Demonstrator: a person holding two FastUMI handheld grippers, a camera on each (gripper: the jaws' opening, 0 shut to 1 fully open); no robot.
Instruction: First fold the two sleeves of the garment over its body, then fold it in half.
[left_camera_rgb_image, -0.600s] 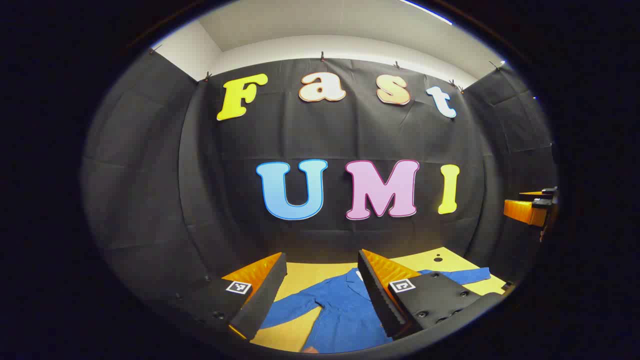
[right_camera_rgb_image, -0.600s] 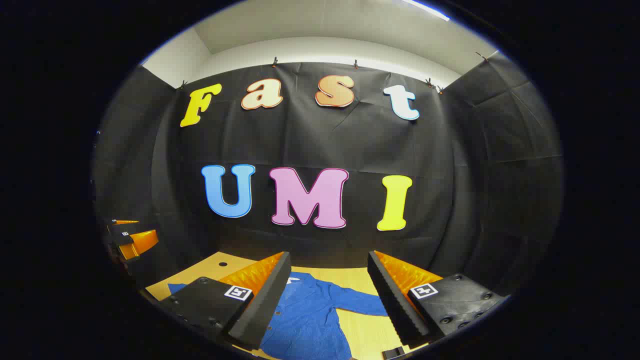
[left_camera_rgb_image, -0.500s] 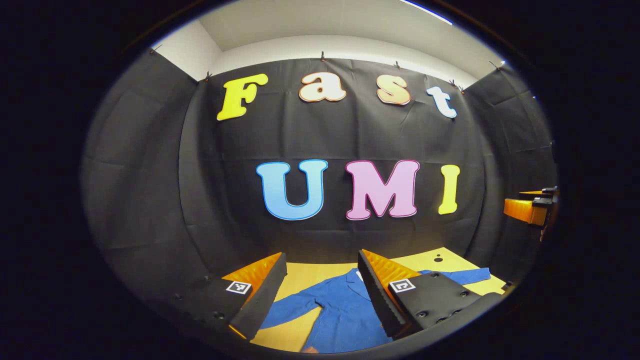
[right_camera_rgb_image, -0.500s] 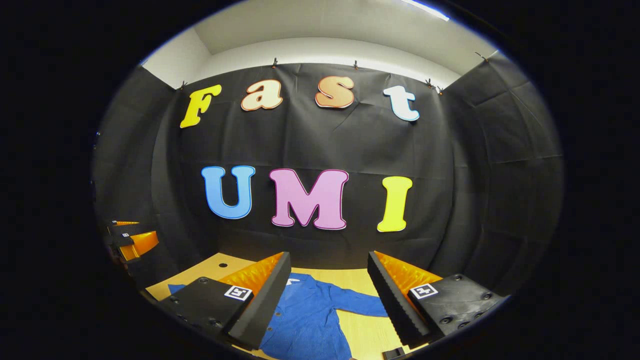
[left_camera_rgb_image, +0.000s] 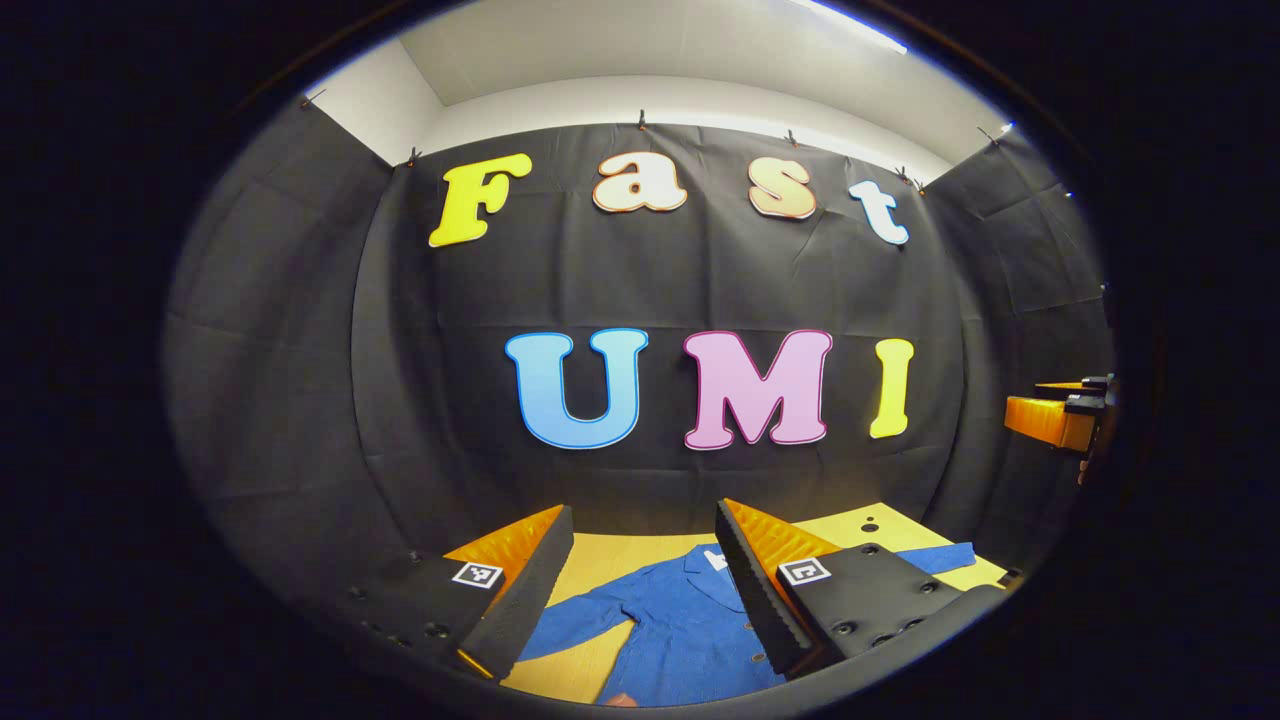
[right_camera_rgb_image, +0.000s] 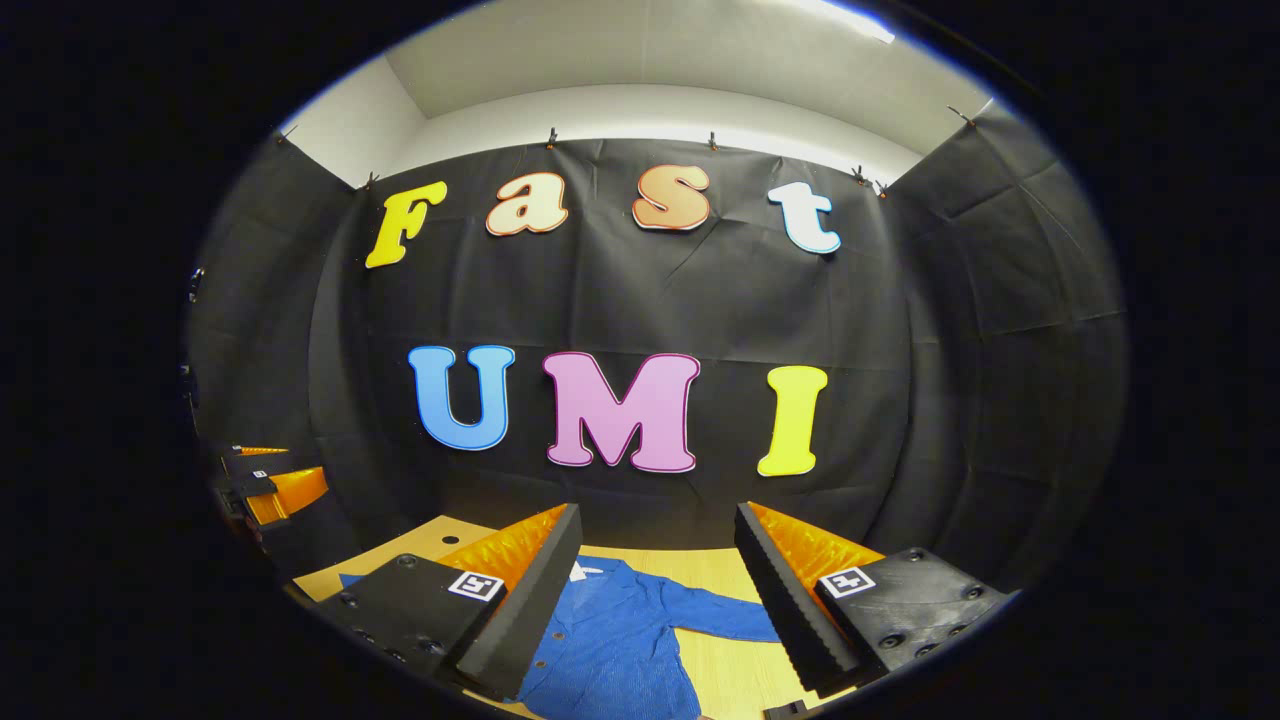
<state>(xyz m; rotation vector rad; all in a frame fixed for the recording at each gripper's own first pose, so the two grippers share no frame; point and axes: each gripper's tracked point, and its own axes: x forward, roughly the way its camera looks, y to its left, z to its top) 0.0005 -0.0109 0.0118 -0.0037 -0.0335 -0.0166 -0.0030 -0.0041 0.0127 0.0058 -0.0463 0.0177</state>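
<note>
- Pale wooden table (left_camera_rgb_image: 610, 555) fills the booth floor, with black cloth (left_camera_rgb_image: 300, 400) hung behind it and a white wall band above.
- Nearest in the left gripper view, the left gripper (left_camera_rgb_image: 645, 580) hangs above the table with its jaws wide apart and nothing between them.
- Nearest in the right gripper view, the right gripper (right_camera_rgb_image: 660, 590) also hangs above the table, jaws spread, holding nothing.
- Below both lies the blue garment (right_camera_rgb_image: 620, 640), flat on the table, collar toward the cloth wall.
- Its sleeves are spread out to the sides: one sleeve (left_camera_rgb_image: 575, 625) reaches left in the left gripper view, the other (right_camera_rgb_image: 725, 618) reaches right in the right gripper view.
- Farther off, each view catches the other gripper at its edge: the right one (left_camera_rgb_image: 1060, 415) and the left one (right_camera_rgb_image: 265, 485), both in the air beside the cloth.
</note>
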